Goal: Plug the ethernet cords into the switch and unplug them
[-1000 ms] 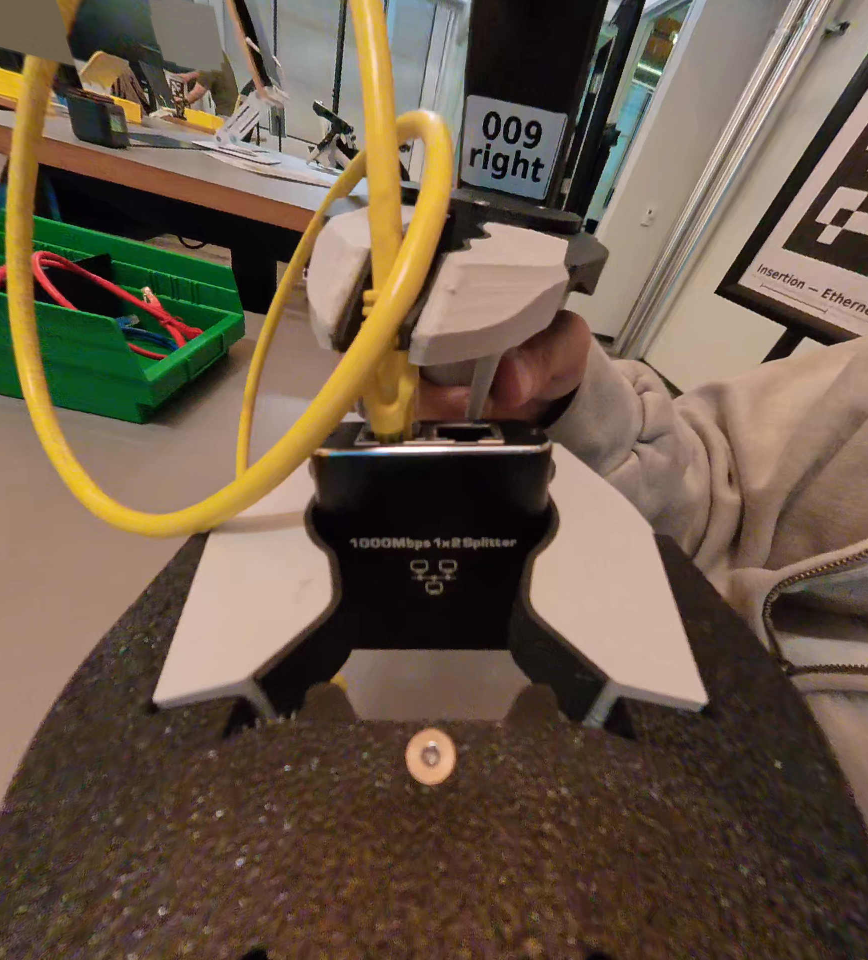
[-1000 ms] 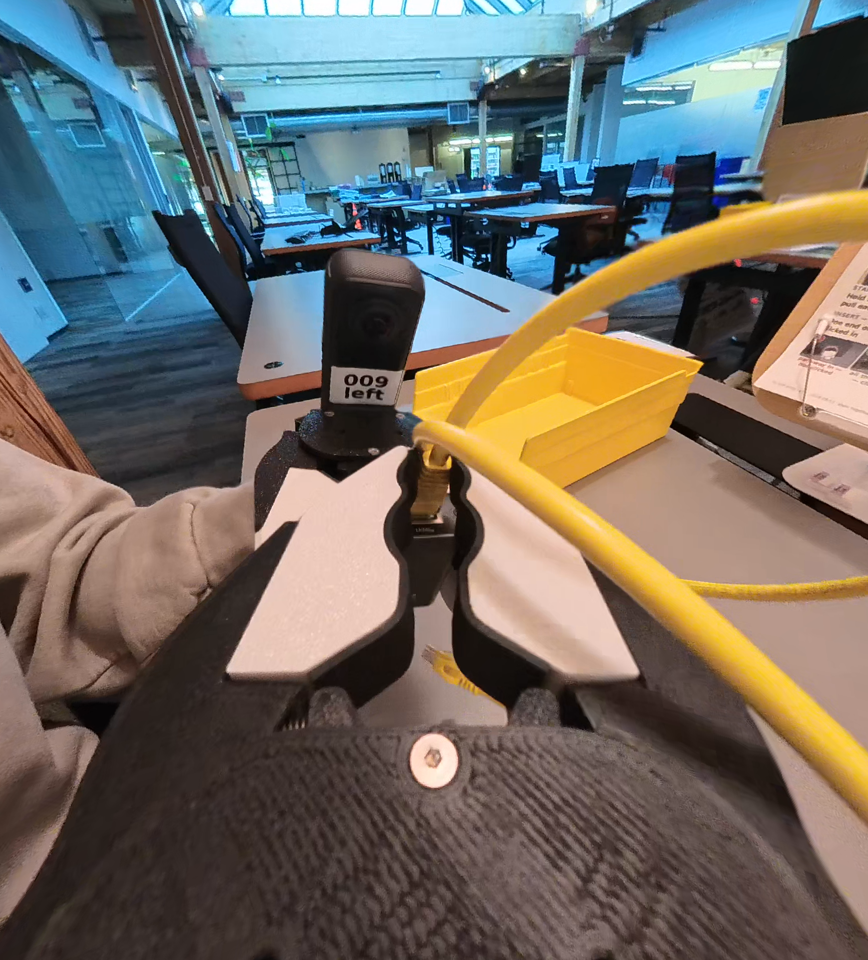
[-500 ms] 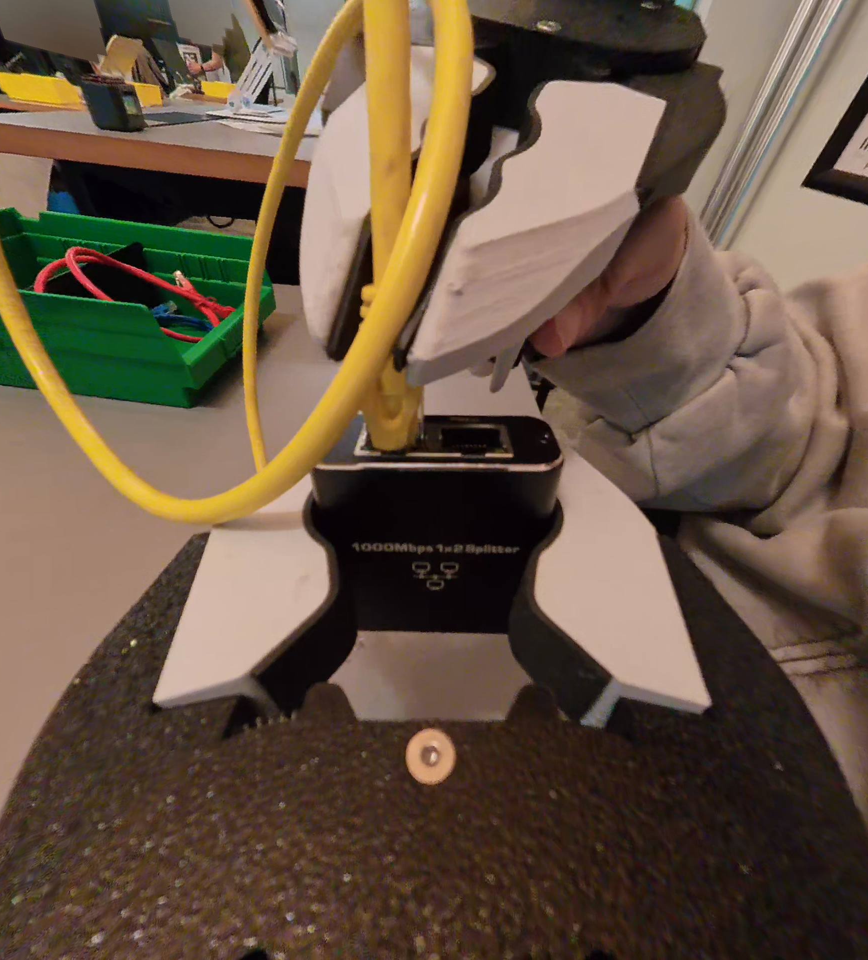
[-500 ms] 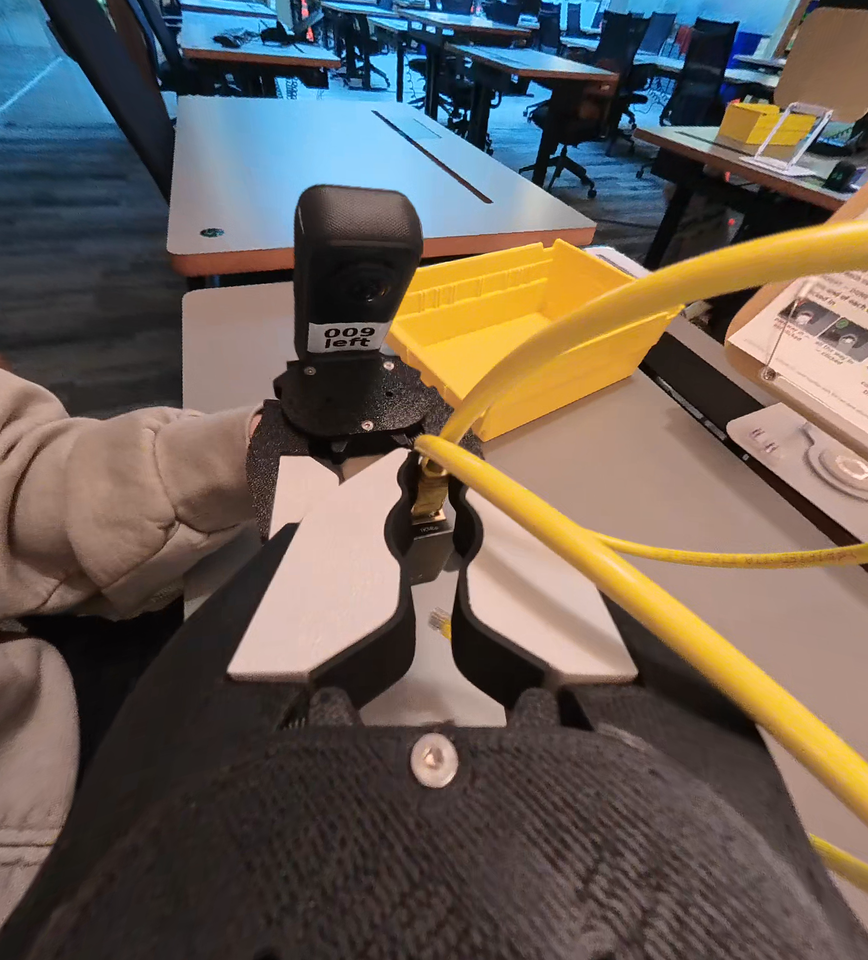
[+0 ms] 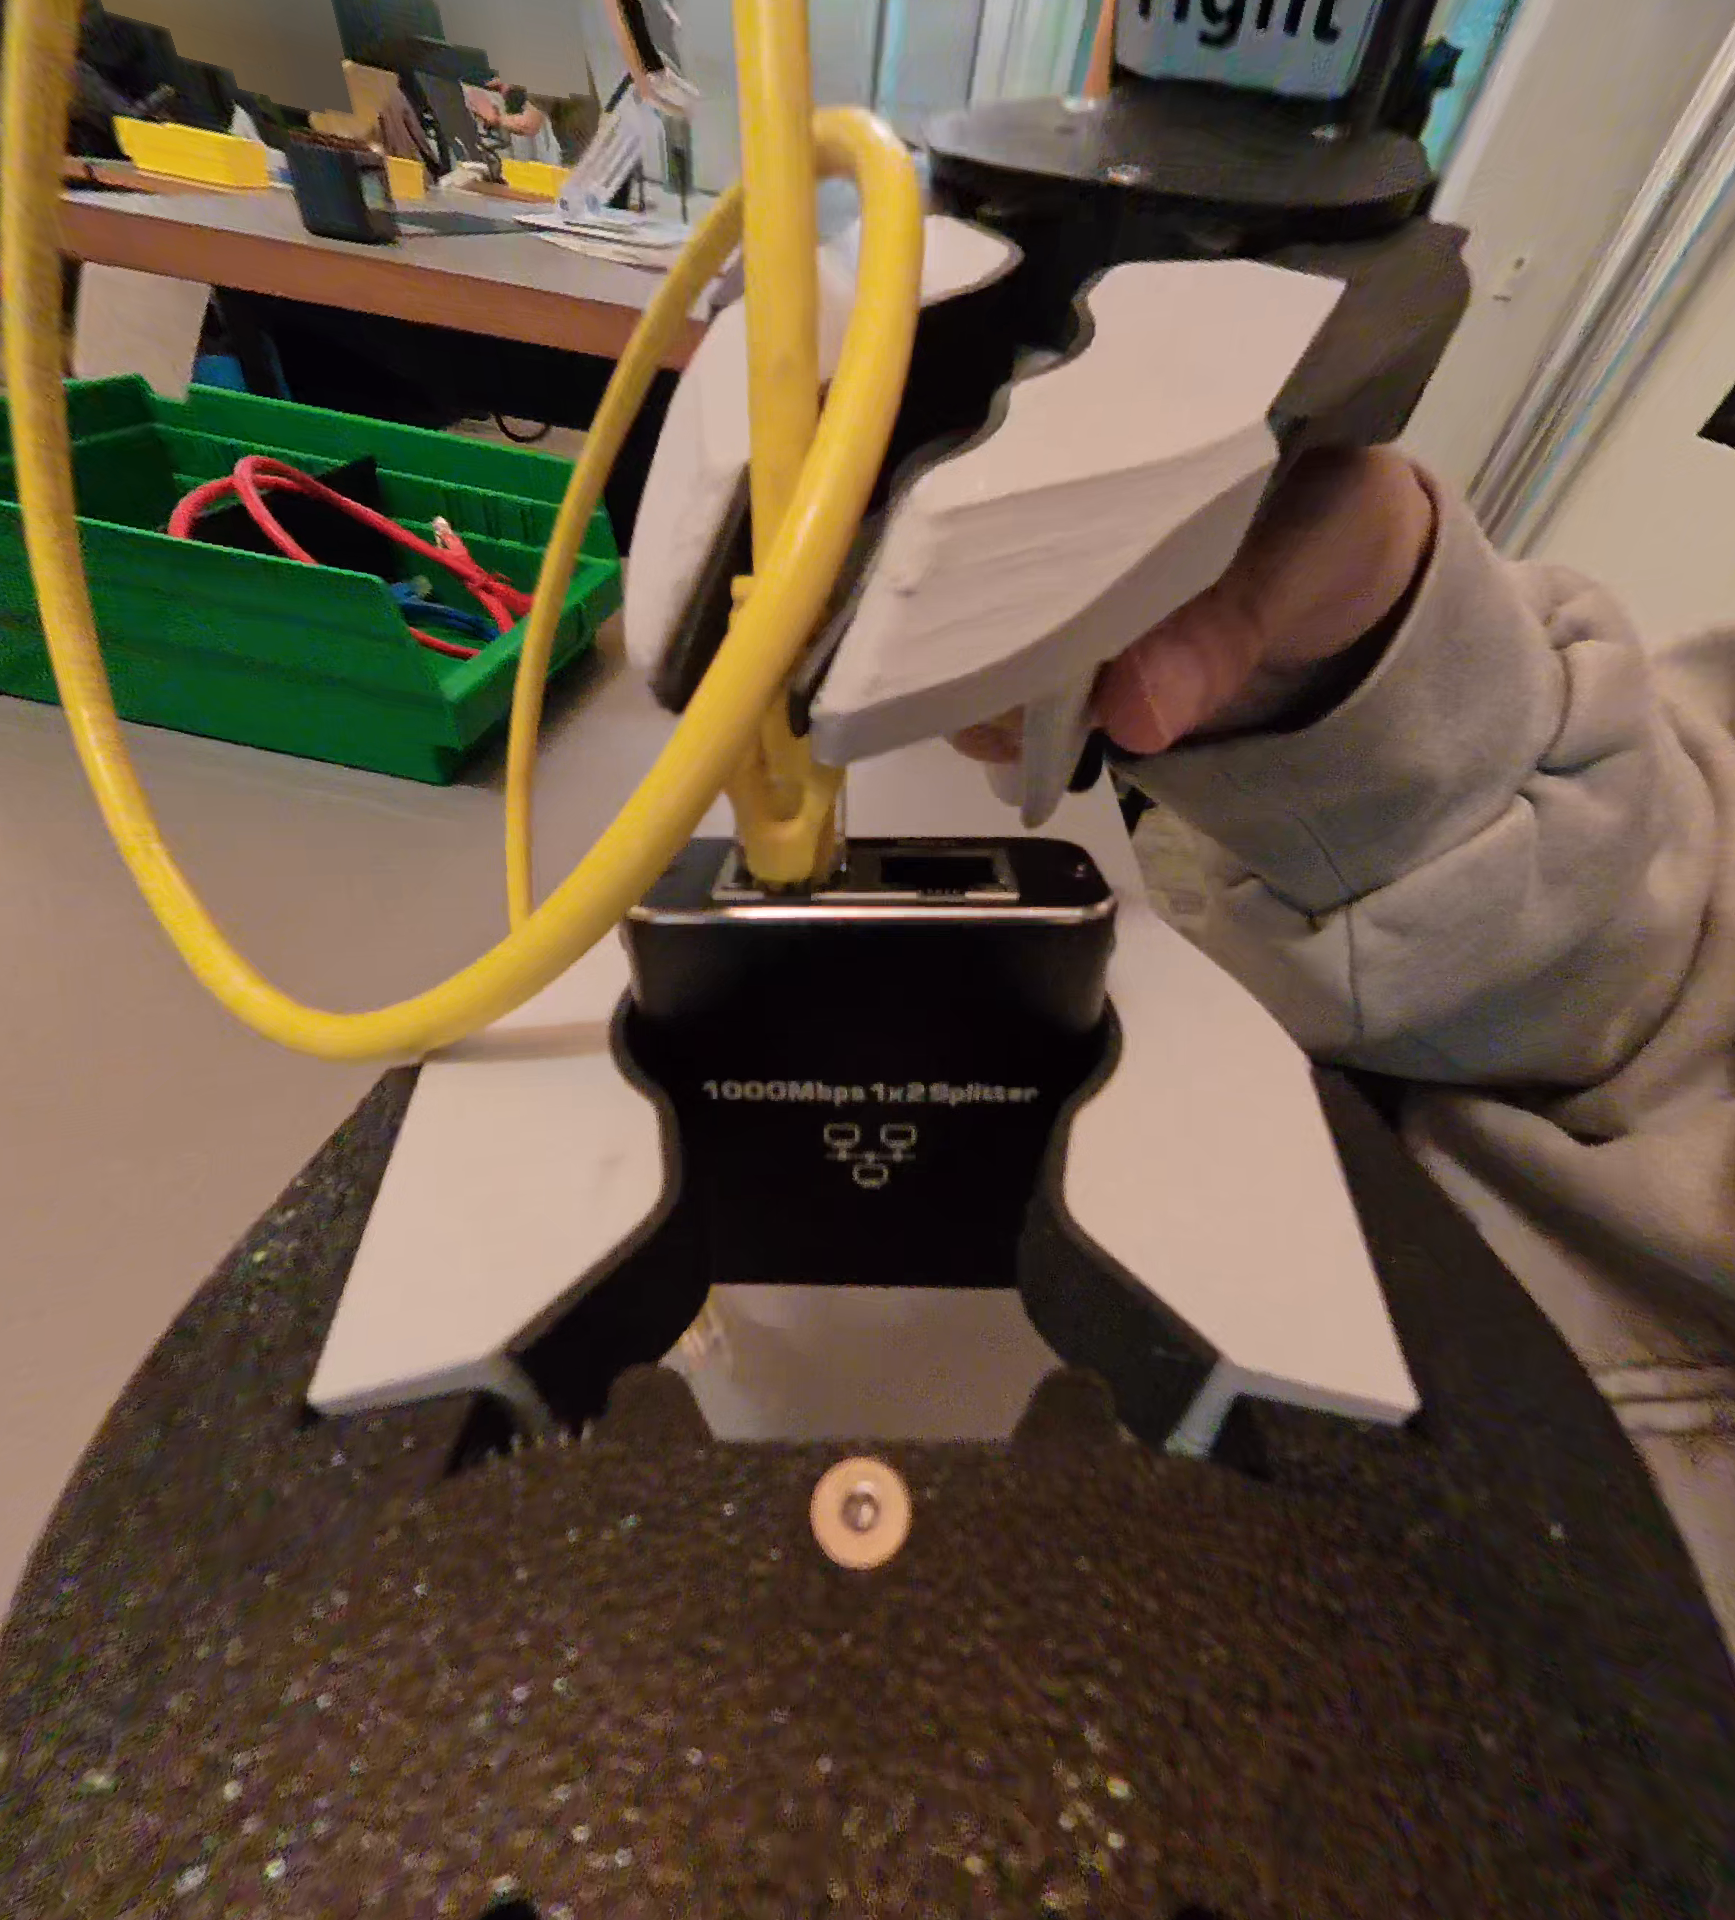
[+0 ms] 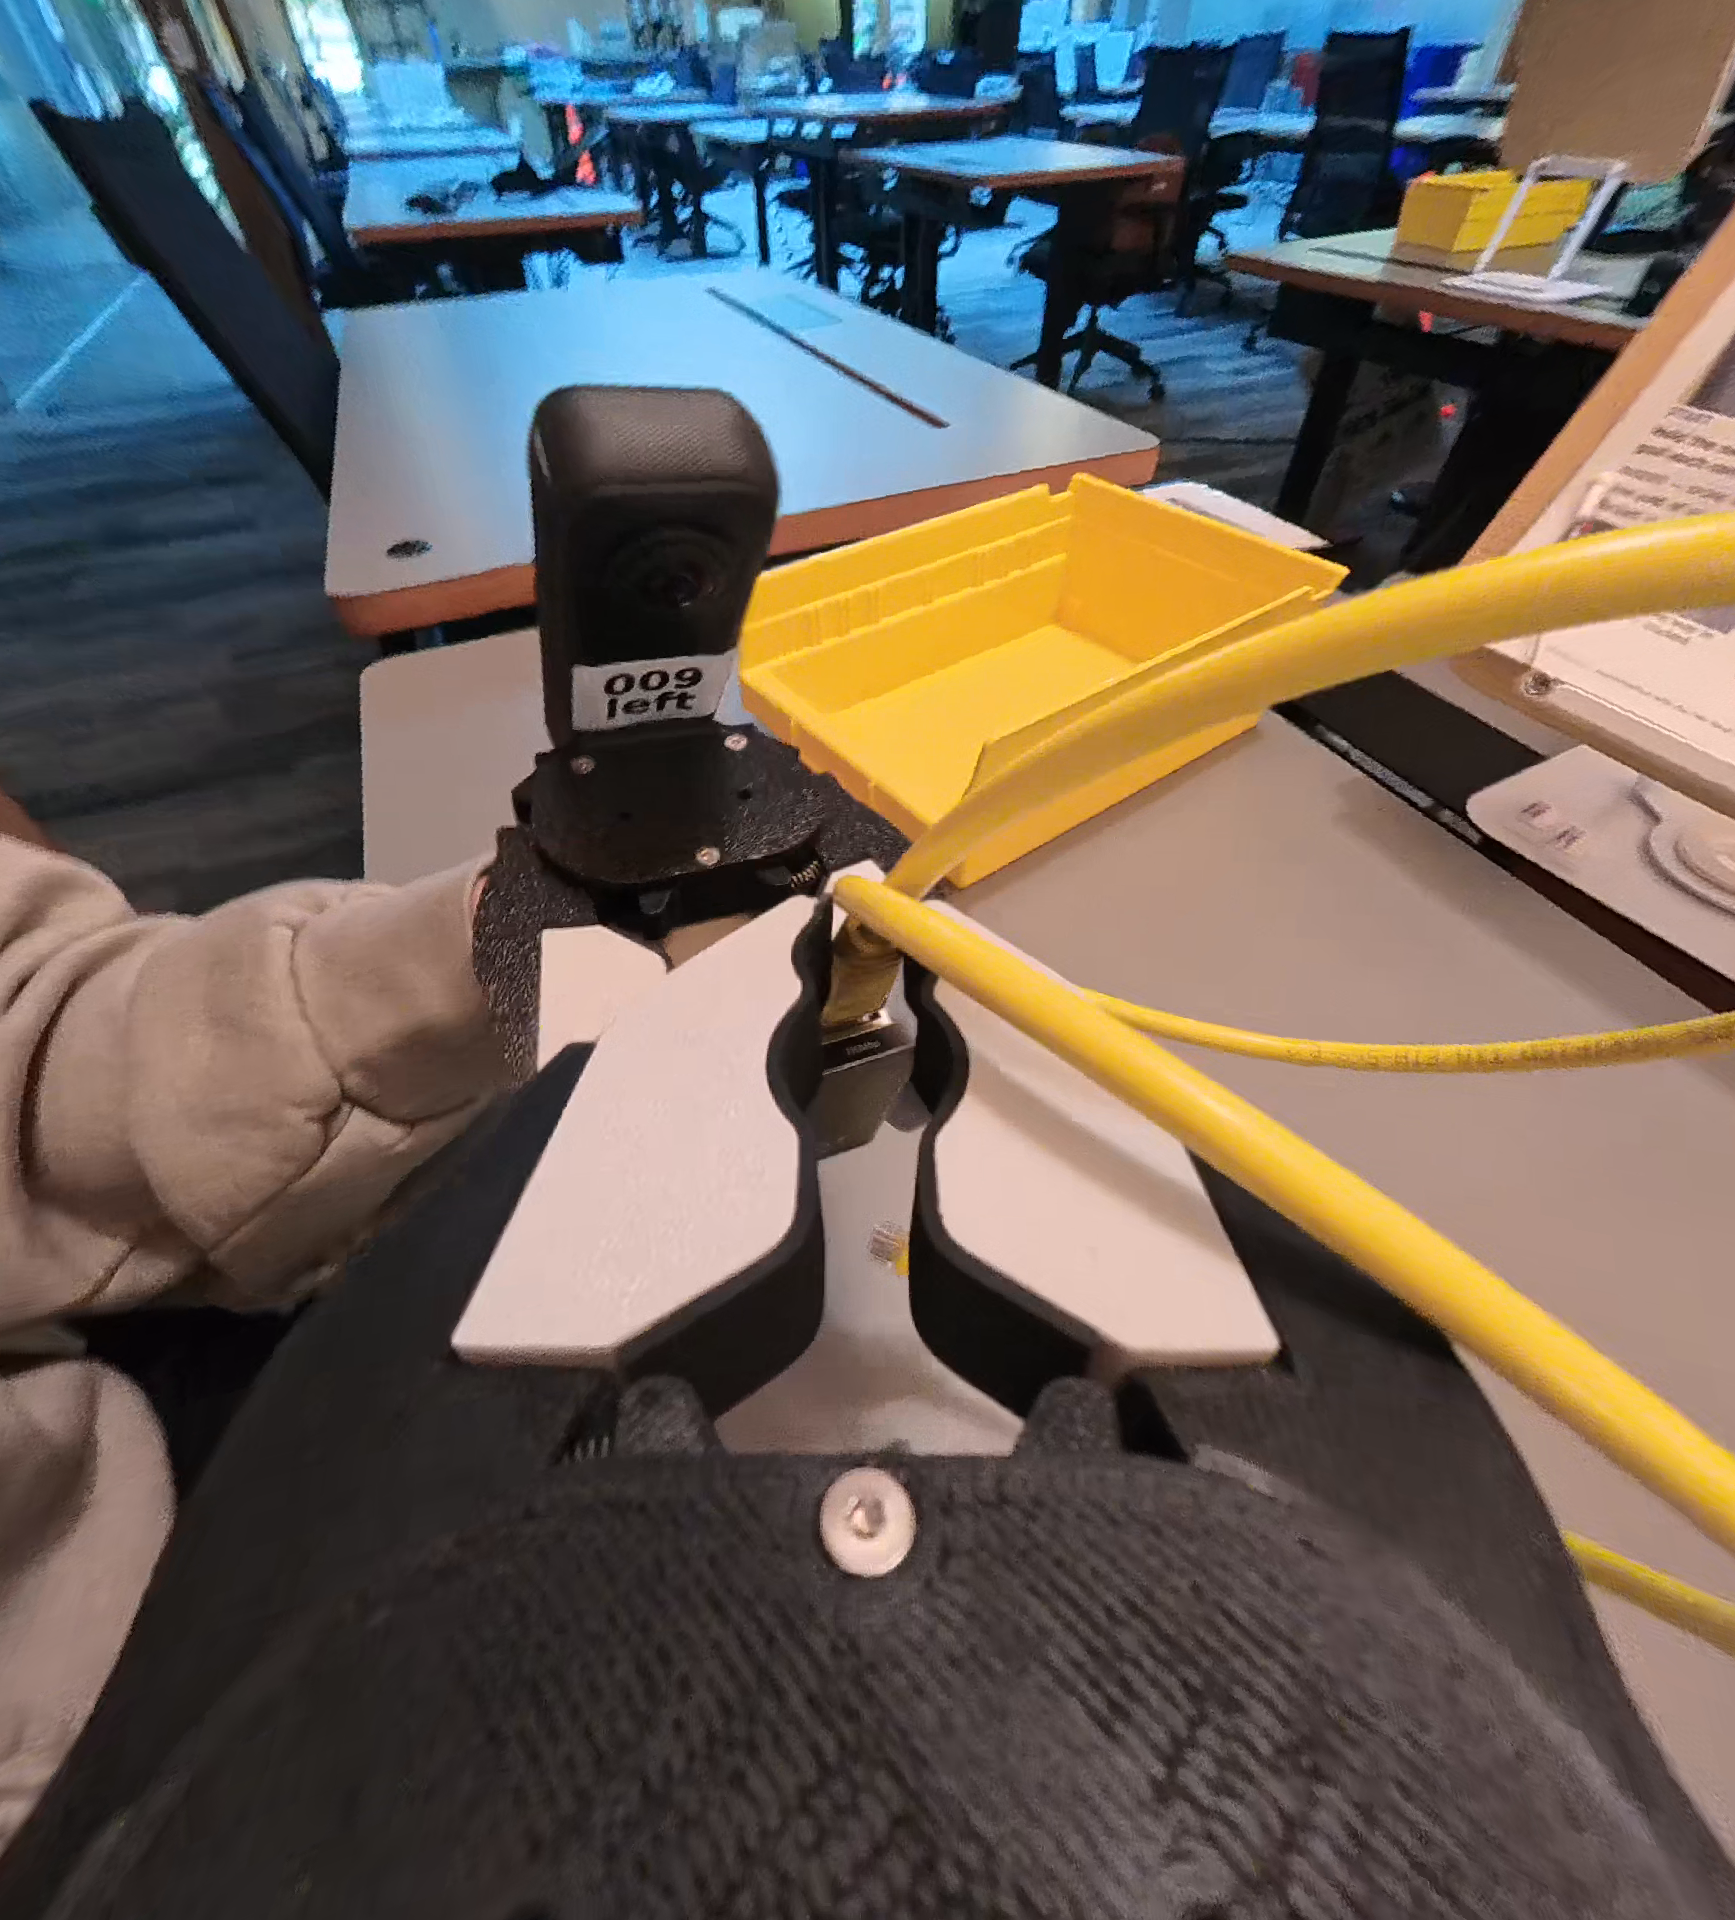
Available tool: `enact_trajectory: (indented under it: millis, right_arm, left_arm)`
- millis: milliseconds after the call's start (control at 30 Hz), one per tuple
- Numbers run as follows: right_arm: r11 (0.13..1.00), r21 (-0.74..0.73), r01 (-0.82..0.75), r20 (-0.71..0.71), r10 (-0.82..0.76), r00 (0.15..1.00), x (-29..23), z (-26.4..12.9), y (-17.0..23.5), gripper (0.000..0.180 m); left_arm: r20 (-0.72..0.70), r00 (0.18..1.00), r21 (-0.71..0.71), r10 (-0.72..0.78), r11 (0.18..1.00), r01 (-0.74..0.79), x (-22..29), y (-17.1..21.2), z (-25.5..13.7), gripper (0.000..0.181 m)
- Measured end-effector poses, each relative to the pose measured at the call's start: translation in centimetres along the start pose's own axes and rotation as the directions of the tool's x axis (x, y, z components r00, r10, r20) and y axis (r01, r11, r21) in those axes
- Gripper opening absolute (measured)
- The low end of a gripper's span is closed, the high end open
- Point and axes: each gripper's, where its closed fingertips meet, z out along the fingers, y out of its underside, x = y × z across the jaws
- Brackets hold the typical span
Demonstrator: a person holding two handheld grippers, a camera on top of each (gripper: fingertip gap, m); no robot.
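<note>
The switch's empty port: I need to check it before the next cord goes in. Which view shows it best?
The left wrist view. There the switch faces the camera, and the empty port sits open beside the yellow plug. In the right wrist view the right gripper hides most of the switch, so the port cannot be seen.

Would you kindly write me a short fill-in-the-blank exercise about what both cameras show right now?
1. The left gripper is shut on the black ____.
2. The right gripper grips a cord coloured ____.
3. Beside the plugged connector, the switch's other port is ____.
4. The red cords lie in the ____ bin.

Missing words: switch; yellow; empty; green
</note>
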Motion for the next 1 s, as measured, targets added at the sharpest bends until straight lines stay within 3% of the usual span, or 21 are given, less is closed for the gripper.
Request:
enact_trajectory:
  millis: [133, 233, 333, 433, 500, 667, 1000]
  right_arm:
    - [0.999, 0.022, 0.042, -0.052, -0.04, 0.998, 0.3, 0.2, 0.4, 0.022]
    - [1.0, 0.01, 0.026, -0.073, -0.025, 0.997, 0.4, 0.0, 0.7, 0.029]
    - [0.997, 0.039, -0.071, -0.119, 0.075, 0.99, 1.2, 0.3, 0.6, 0.033]
    - [0.989, 0.086, -0.121, -0.099, 0.13, 0.987, 1.0, 1.0, 0.4, 0.04]
    - [0.984, 0.114, -0.136, -0.111, 0.148, 0.983, 1.2, 1.1, 0.1, 0.039]
    - [0.981, 0.164, -0.101, -0.128, 0.122, 0.984, 0.8, 1.0, -1.0, 0.017]
    - [0.986, 0.15, -0.068, -0.15, 0.091, 0.985, 0.5, 1.4, -0.6, 0.014]
  left_arm:
    - [0.113, 0.993, 0.027, 0.019, 0.999, -0.023, -1.6, -0.6, -0.5, 0.075]
    - [0.28, 0.958, 0.016, 0.063, 0.997, -0.07, -3.6, -1.0, -1.5, 0.074]
    - [0.462, 0.87, -0.04, 0.171, 0.984, -0.172, -5.5, -1.3, -2.7, 0.074]
    - [0.552, 0.784, -0.124, 0.282, 0.958, -0.257, -6.3, -1.4, -3.1, 0.074]
    - [0.589, 0.74, -0.151, 0.326, 0.943, -0.296, -6.4, -1.7, -3.3, 0.075]
    - [0.64, 0.656, -0.216, 0.401, 0.913, -0.347, -6.9, -1.7, -3.3, 0.074]
    - [0.698, 0.564, -0.244, 0.442, 0.886, -0.394, -6.9, -2.5, -3.5, 0.075]
